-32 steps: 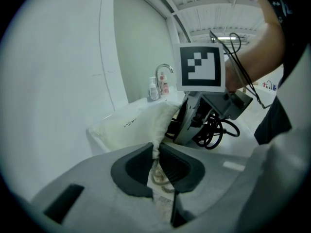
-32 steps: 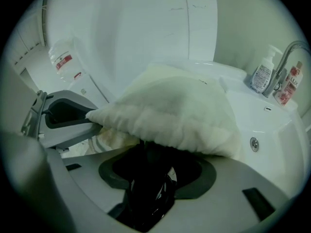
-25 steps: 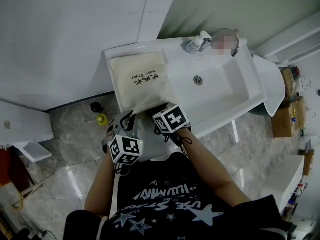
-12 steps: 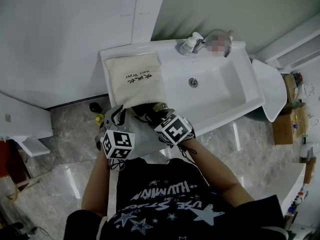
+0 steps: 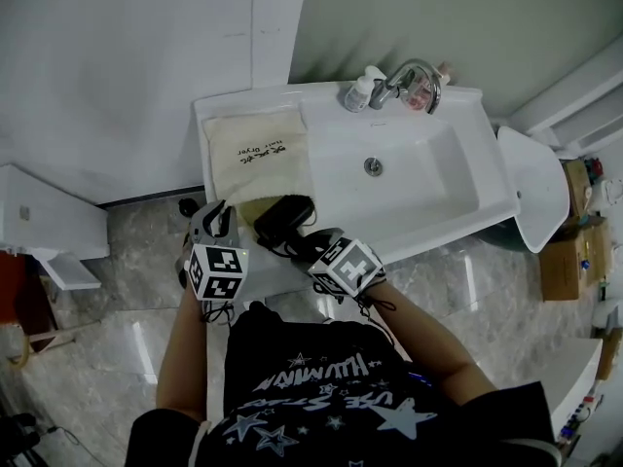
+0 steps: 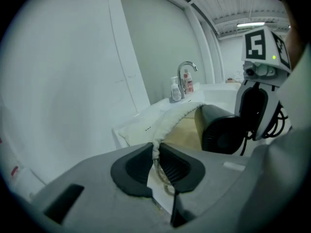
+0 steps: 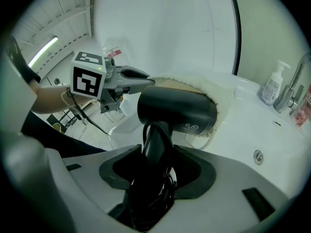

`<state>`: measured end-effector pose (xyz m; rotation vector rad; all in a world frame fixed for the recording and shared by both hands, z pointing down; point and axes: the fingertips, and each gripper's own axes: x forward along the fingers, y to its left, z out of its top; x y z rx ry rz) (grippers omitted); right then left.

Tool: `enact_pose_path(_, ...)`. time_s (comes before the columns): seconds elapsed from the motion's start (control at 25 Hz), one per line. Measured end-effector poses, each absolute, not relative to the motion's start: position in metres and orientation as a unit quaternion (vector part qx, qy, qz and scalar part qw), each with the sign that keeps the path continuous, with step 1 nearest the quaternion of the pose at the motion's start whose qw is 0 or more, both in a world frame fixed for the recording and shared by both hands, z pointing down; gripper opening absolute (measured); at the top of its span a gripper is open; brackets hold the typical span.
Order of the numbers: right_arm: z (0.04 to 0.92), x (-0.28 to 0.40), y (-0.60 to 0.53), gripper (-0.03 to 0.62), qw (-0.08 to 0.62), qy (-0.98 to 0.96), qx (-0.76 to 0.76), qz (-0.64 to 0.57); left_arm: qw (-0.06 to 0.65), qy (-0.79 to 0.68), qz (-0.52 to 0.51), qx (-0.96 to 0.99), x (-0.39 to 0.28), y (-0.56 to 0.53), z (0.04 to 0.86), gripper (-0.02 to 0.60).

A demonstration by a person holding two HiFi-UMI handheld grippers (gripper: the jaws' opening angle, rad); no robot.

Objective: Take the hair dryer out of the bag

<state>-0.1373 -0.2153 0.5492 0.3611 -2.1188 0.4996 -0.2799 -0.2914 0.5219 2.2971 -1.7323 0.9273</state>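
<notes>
A cream cloth bag [image 5: 255,149] with black print lies on the left end of the white washbasin counter [image 5: 321,125]. The black hair dryer [image 5: 283,212] lies at the bag's mouth, its barrel [image 7: 177,111] almost wholly outside the cloth. My right gripper [image 7: 155,166] is shut on the dryer's handle, with coiled cord bunched below the jaws. My left gripper [image 6: 156,154] is shut on the bag's gathered rim [image 6: 170,118] at the left corner of the mouth, where the drawstring hangs. In the head view the left gripper [image 5: 219,224] and right gripper [image 5: 310,246] sit at the counter's front edge.
A sunken basin [image 5: 428,178] with a drain fills the counter's right half. A chrome faucet [image 5: 409,71] and a pump bottle [image 5: 358,90] stand at the back wall. Small bottles [image 5: 187,207] sit on the marble floor at left, cardboard boxes [image 5: 569,261] at right.
The right gripper has drawn back toward the counter's front edge, and the black hair dryer has come out of the bag with it. The left gripper kept its hold on the rim.
</notes>
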Motion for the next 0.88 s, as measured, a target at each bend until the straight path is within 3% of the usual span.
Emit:
enact_pose_path(0.56, 0.518, -0.079, -0.174, 0.202, 0.39, -0.895, 0.111, 0.186, 0.108, -0.623, 0.32, 0.706, -0.265, -0.266, 0.534, 0.072)
enact_pose_path(0.76, 0.503, -0.055, -0.167, 0.202, 0.353, -0.906, 0.121, 0.197, 0.116, -0.64, 0.32, 0.689, -0.256, -0.247, 0.534, 0.181)
enact_pose_path(0.88, 0.496, -0.038, -0.165, 0.202, 0.335, -0.912, 0.129, 0.199, 0.11, -0.653, 0.313, 0.68, -0.25, -0.23, 0.528, 0.206)
